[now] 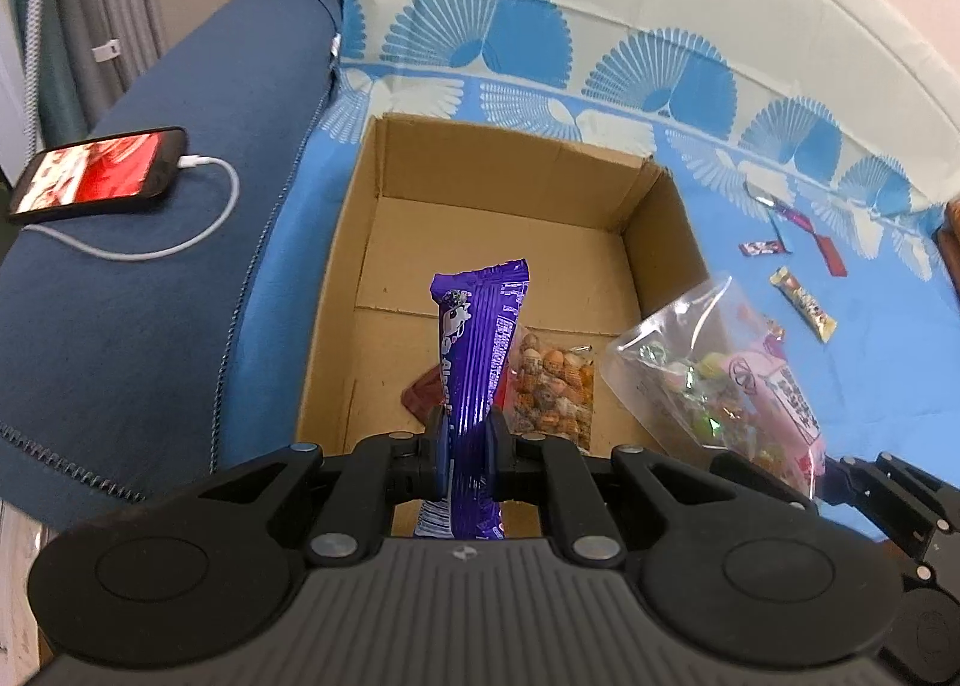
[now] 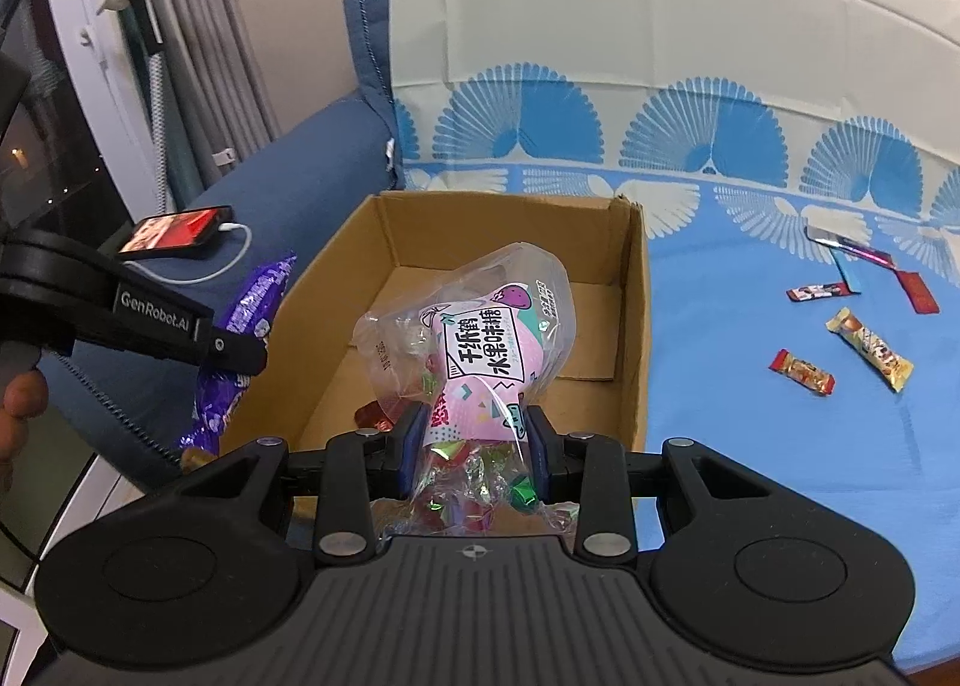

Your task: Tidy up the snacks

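While both units hang over the near edge of the cardboard box (image 1: 657, 224), left hand-held gripper (image 1: 467, 449) is clamped on a purple snack bar (image 1: 477, 350), bar standing upright out of the jaws. Right hand-held gripper (image 2: 474, 437) is clamped on a clear bag of wrapped candies (image 2: 480, 350), pink label facing the camera; in the left view the bag sits at 3 o'clock of the bar. Below the bar, on the box floor: a packet of coated nuts (image 1: 555, 386) and a red wrapper (image 1: 423, 395), just beside each other. Loose small snack bars (image 2: 840, 326) lie on the blue sheet (image 2: 750, 446) at 2 o'clock, well apart from the box. Phone (image 1: 99, 173) on charge cable at 10 o'clock on the blue cushion (image 1: 150, 296).
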`<control>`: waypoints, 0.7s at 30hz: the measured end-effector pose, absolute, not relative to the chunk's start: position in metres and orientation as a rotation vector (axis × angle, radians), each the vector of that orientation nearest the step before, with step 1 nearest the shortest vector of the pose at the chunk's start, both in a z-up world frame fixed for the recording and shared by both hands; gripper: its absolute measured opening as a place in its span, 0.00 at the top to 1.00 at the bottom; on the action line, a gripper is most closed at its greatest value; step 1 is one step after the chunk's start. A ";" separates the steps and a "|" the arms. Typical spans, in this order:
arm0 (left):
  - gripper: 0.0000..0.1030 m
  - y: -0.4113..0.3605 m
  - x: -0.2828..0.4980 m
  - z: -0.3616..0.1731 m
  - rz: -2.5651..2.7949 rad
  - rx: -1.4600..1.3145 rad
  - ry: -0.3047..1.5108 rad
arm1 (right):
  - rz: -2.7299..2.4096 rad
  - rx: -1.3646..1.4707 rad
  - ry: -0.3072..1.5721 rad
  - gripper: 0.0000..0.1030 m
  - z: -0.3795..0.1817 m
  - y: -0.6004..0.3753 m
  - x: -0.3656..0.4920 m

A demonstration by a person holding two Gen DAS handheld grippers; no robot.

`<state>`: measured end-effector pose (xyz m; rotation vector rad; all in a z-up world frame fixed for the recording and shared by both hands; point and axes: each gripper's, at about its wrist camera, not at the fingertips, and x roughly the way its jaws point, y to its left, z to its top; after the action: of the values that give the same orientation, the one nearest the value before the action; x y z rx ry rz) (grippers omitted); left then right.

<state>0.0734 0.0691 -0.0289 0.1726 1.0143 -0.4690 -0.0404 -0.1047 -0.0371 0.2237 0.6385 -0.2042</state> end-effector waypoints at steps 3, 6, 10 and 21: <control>0.89 0.059 0.085 -0.041 -0.461 0.193 1.023 | -0.207 0.230 0.654 0.64 -0.044 -0.110 -0.027; 0.88 0.049 0.099 -0.053 -0.455 0.202 1.045 | -0.211 0.233 0.675 0.64 -0.052 -0.117 -0.014; 0.88 0.040 0.113 -0.064 -0.445 0.219 1.056 | -0.216 0.231 0.700 0.64 -0.062 -0.124 0.000; 0.00 0.030 0.132 -0.087 -0.392 0.275 1.083 | -0.263 0.239 0.706 0.26 -0.073 -0.139 0.022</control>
<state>0.1325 0.0305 -0.0866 0.2750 1.0830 -0.3921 0.0220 -0.1390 -0.0730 0.2392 0.7061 -0.2627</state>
